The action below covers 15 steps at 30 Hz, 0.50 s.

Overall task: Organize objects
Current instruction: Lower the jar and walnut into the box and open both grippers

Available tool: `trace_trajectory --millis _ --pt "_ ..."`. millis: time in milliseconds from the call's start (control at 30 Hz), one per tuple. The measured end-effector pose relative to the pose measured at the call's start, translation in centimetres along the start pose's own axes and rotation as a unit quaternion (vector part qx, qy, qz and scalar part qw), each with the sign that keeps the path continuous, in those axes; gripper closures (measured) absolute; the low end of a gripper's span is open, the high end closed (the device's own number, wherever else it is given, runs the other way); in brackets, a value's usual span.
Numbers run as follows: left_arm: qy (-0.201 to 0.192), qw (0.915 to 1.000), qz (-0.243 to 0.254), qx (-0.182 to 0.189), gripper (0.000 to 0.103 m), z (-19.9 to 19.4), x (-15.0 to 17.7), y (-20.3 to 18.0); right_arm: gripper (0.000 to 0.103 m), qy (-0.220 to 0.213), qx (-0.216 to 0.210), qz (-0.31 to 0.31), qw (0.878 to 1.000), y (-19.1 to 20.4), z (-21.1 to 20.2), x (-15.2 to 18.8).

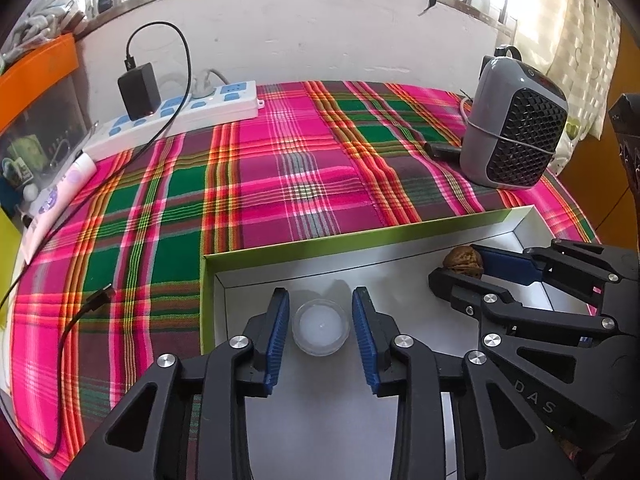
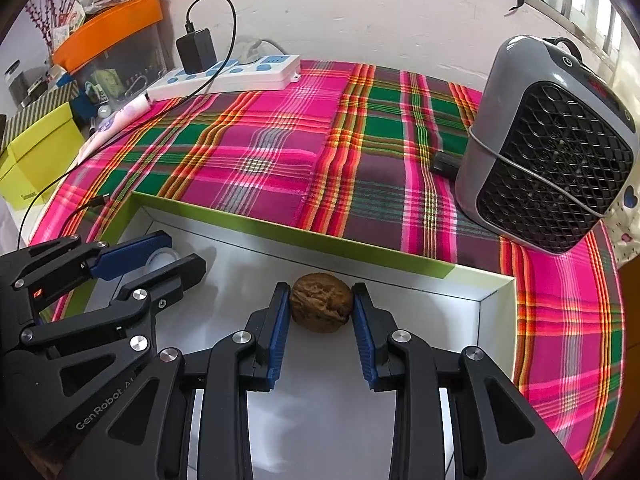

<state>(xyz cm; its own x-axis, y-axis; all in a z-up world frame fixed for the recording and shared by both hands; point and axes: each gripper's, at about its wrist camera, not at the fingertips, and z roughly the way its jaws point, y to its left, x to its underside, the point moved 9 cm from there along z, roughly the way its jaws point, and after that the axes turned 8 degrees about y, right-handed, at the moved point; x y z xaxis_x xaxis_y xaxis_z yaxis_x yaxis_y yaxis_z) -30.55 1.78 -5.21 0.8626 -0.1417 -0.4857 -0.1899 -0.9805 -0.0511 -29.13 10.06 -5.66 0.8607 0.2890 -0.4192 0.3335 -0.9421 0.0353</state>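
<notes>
A shallow white box with a green rim lies on the plaid cloth. Inside it a small round translucent white cap rests on the floor between the blue pads of my left gripper. A gap shows on each side of the cap, so the jaws stand open around it. Further right in the box my right gripper is shut on a brown walnut, both pads pressing its sides. The walnut sits low, near the box floor.
A grey fan heater stands at the right on the cloth. At the back left lies a white power strip with a black charger. A loose black cable end lies left of the box. A yellow-green box stands far left.
</notes>
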Motion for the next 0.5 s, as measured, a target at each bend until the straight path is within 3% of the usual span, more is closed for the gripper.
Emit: trace_trajectory --millis 167,500 --pt "-0.002 1.0000 -0.004 -0.004 0.066 -0.4 0.1 0.3 0.056 -0.008 -0.001 0.011 1.000 -0.4 -0.3 0.0" --pt "-0.018 0.9998 -0.010 -0.002 0.062 -2.6 0.9 0.5 0.054 -0.021 0.001 0.028 0.999 -1.0 -1.6 0.6"
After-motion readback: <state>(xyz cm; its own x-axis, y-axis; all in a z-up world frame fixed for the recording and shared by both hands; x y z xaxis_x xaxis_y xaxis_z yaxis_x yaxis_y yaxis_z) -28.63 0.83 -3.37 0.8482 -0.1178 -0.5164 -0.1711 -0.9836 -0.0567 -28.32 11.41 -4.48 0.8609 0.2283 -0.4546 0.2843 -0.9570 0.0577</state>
